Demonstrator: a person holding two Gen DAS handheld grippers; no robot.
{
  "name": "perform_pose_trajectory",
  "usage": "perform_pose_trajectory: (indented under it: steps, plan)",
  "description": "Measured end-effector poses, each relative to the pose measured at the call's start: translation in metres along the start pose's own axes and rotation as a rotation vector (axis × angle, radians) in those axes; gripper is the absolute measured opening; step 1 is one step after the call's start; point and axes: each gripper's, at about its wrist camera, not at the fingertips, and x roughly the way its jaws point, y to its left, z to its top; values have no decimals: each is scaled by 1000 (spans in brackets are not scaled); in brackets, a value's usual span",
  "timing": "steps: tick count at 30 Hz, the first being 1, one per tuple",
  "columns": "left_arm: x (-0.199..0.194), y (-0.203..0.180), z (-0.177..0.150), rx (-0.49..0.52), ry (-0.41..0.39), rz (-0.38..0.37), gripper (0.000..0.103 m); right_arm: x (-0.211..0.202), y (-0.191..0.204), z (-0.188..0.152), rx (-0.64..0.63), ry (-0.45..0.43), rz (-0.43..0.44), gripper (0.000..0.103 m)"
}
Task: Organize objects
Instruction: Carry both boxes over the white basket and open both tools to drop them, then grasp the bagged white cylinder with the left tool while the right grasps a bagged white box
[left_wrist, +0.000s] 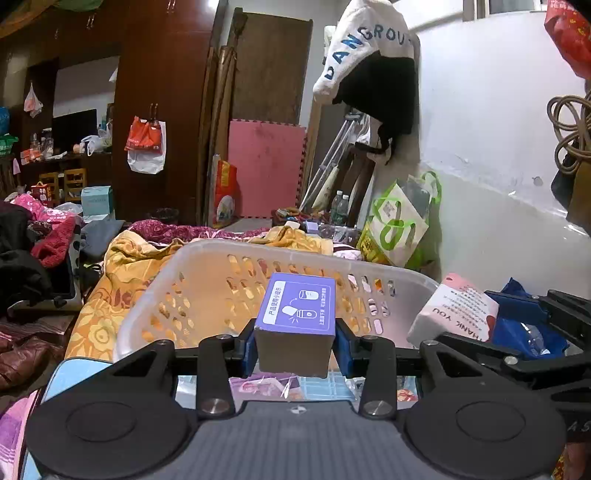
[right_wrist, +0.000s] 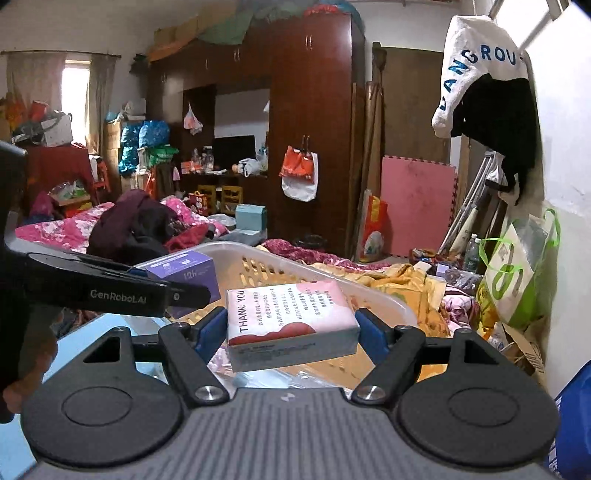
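My left gripper (left_wrist: 294, 341) is shut on a small purple box (left_wrist: 295, 314), held in the air just in front of the white plastic basket (left_wrist: 177, 280). The same purple box (right_wrist: 184, 269) shows at the left of the right wrist view, behind the left gripper's black finger (right_wrist: 110, 288). My right gripper (right_wrist: 291, 326) is shut on a pink and white "THANK YOU" box (right_wrist: 288, 314), lifted near the basket's rim (right_wrist: 384, 299). That pink box (left_wrist: 454, 310) appears at the right of the left wrist view.
The basket rests on a bed with an orange flowered cover (left_wrist: 122, 266). A green and white bag (right_wrist: 517, 273) leans on the white wall at right. Piled clothes (right_wrist: 136, 225) lie at left, and a dark wardrobe (right_wrist: 314, 122) stands behind.
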Motion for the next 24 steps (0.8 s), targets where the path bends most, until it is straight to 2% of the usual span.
perform_pose_trajectory:
  steps: [2, 3, 4, 5, 6, 8, 10, 12, 14, 17, 21, 24]
  plan:
    - [1, 1, 1, -9, -13, -4, 46, -3, 4, -4, 2, 1, 6, 78]
    - [2, 1, 1, -10, -26, -12, 58, -2, 4, -5, 3, 6, 6, 79]
    - [2, 1, 0, -10, -39, -20, 77, -2, 6, -7, -2, 13, 6, 80]
    - [3, 3, -2, -20, -53, -24, 83, -4, 7, -7, -12, 1, -3, 84]
    - [1, 5, -4, -34, -64, -30, 84, -9, 9, -8, -19, -22, -22, 93]
    - [-9, 9, -9, -55, -78, -66, 84, -23, 9, -8, -20, -63, -31, 103]
    - [-30, 13, -19, -62, -83, -85, 84, -45, 10, -15, -13, -79, -26, 103]
    - [-61, 10, -38, -28, -112, -92, 84, -68, 11, -27, -22, -78, -9, 103]
    - [-95, 6, -68, 57, -149, -112, 84, -92, 15, -49, -65, -63, 2, 103]
    - [-127, 9, -119, 113, -158, -71, 84, -124, 21, -94, -61, -39, -6, 103]
    - [-141, 33, -170, 56, -113, -69, 84, -146, 20, -146, 28, -1, 65, 103]
    - [-140, 39, -187, 33, -99, -80, 84, -149, 21, -166, 63, -12, 81, 103]
